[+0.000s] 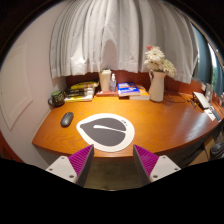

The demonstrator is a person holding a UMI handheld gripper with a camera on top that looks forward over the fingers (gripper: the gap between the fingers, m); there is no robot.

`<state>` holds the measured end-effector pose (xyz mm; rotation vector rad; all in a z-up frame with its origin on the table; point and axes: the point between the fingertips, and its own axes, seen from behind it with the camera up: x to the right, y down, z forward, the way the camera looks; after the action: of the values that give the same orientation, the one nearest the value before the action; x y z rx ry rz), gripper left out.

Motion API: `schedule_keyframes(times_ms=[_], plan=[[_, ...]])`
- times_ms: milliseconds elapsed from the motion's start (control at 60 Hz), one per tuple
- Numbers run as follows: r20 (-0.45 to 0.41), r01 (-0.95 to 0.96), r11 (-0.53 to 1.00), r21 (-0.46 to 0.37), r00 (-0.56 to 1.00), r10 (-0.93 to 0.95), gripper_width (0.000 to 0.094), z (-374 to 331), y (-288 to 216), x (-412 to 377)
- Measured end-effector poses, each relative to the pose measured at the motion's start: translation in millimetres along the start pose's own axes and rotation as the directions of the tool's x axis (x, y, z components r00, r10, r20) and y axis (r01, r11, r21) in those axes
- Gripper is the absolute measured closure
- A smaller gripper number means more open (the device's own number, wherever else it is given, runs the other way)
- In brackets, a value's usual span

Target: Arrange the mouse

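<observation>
A dark mouse (67, 119) lies on the orange wooden desk (160, 118), to the left of a round white and grey mouse pad (104, 130). My gripper (113, 158) hovers over the desk's near edge, well short of the mouse. Its purple-padded fingers (80, 158) stand wide apart with nothing between them. The mouse pad lies just ahead of the fingers; the mouse is ahead and to the left.
At the back of the desk stand a white vase with flowers (157, 80), a blue book (131, 91), a beige container (105, 80), stacked books (81, 92) and a dark mug (56, 98). Curtains (105, 35) hang behind. Items lie at the far right edge (205, 103).
</observation>
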<state>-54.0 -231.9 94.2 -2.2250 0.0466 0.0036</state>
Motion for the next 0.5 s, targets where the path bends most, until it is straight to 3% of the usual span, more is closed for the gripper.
schedule_keyframes(times_ms=[200,500], plan=[[0.122,0.04,0.995,-0.088,0.992,-0.029,0.0157,53,39,-113],[0.182,0.08,0.988,-0.132,0.982,-0.055,0.0146,154,12,-220]])
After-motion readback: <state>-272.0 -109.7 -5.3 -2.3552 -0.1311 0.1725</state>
